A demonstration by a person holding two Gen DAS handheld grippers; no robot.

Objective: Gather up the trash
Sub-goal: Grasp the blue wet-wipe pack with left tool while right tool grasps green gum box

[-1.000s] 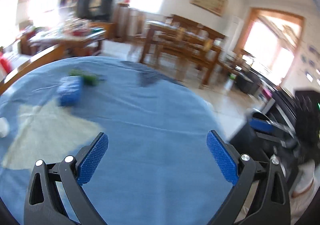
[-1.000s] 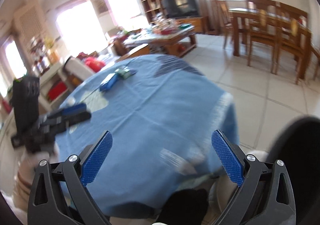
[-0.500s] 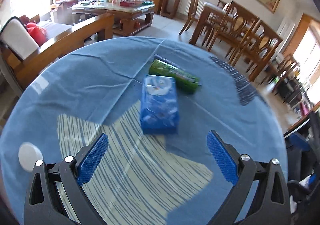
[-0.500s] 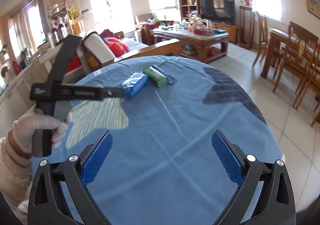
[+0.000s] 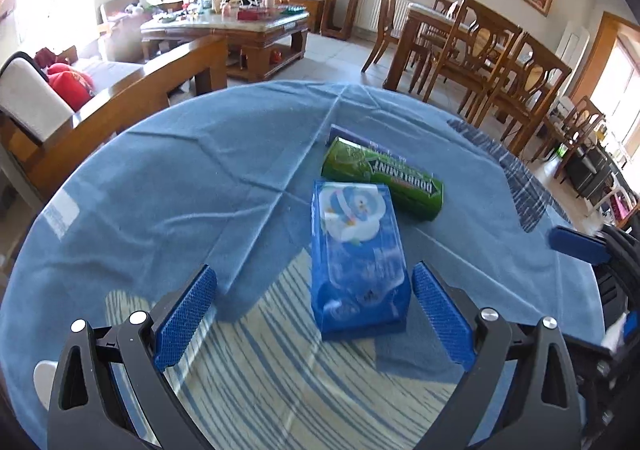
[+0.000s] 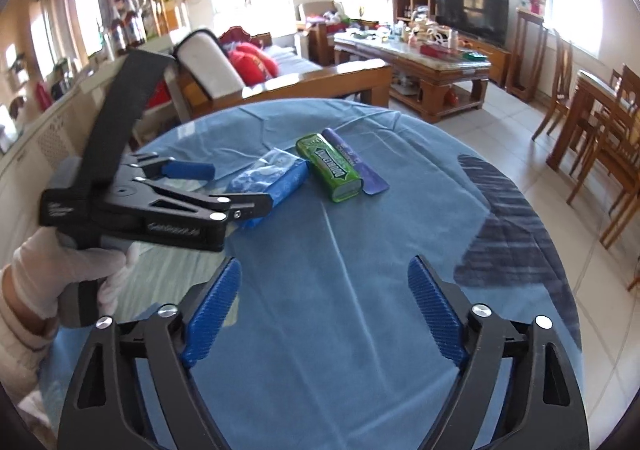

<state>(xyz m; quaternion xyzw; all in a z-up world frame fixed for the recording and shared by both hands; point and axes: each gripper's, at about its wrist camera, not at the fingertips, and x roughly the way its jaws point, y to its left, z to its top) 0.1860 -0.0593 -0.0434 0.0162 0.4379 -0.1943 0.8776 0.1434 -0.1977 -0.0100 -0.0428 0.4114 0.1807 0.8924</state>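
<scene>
Three pieces of trash lie ahead of the left gripper [image 5: 314,314] in its own view: a glossy blue tissue pack [image 5: 358,258] reaching between the spread, untouching pads, a green Doublemint gum box [image 5: 384,177] beyond it, and a flat purple wrapper [image 5: 344,133] behind that. All rest on the round counter [image 5: 168,185] draped in creased blue cloth.

Seen from the right wrist, the right gripper [image 6: 324,310] has just been closing, yet stands apart and empty above bare cloth; a white-gloved hand [image 6: 60,270] holds the left gripper forward-left, straddling the tissue pack.
</scene>
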